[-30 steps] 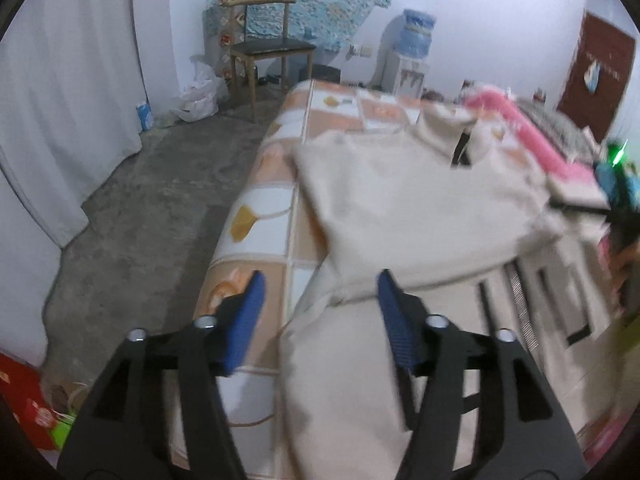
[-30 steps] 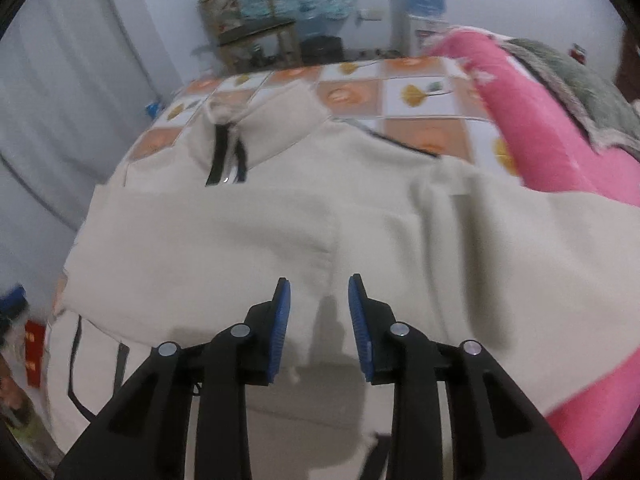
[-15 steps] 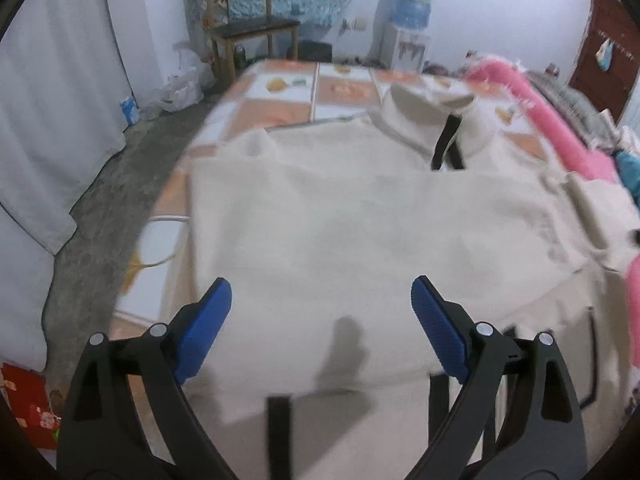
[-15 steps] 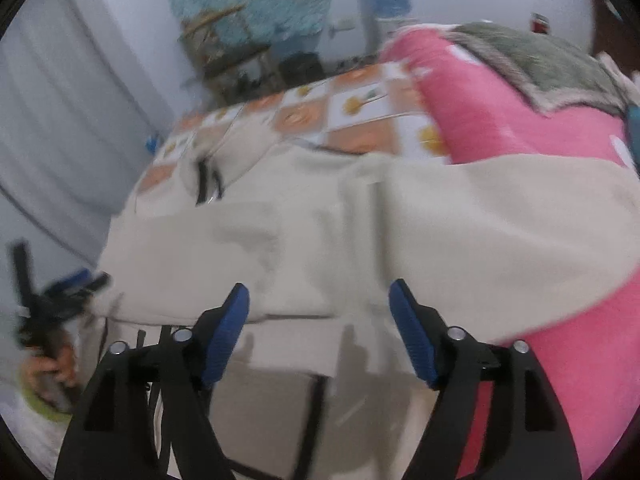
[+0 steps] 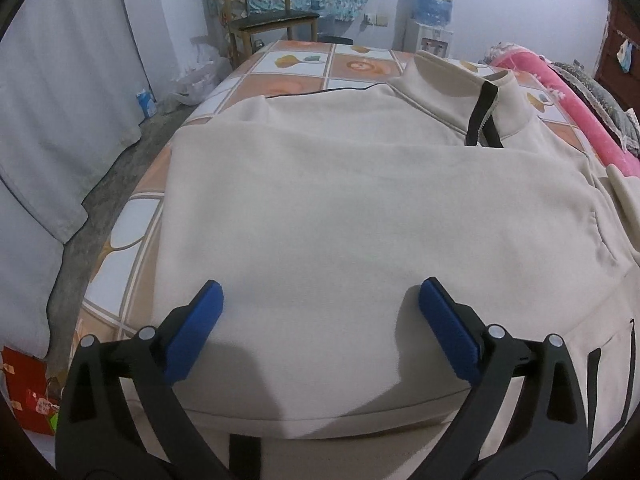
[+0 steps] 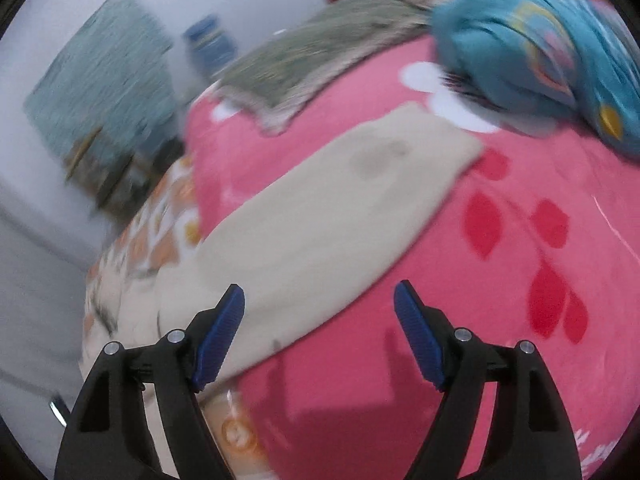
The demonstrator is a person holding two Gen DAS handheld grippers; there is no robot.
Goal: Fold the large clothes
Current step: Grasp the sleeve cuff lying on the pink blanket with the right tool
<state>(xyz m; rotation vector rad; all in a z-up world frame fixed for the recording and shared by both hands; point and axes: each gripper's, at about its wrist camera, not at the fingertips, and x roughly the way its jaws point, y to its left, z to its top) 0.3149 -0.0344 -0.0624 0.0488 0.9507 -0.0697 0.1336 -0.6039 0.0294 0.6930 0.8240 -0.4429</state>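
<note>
We held the left gripper point(image 5: 320, 320) wide open and empty, just above the cream pullover point(image 5: 360, 208), which lay spread on the bed point(image 5: 348, 62) ahead of its fingers, collar point(image 5: 460, 88) at the far end. One sleeve already lay folded across the chest, directly ahead of that claw, so we judged the first fold done. The right gripper point(image 6: 320, 320) was also fully open, gripping nothing; the other sleeve point(image 6: 328, 216) stretched away ahead of it, up over the pink blanket point(image 6: 520, 280). That sleeve, and folding the body in half, we judged still left.
</note>
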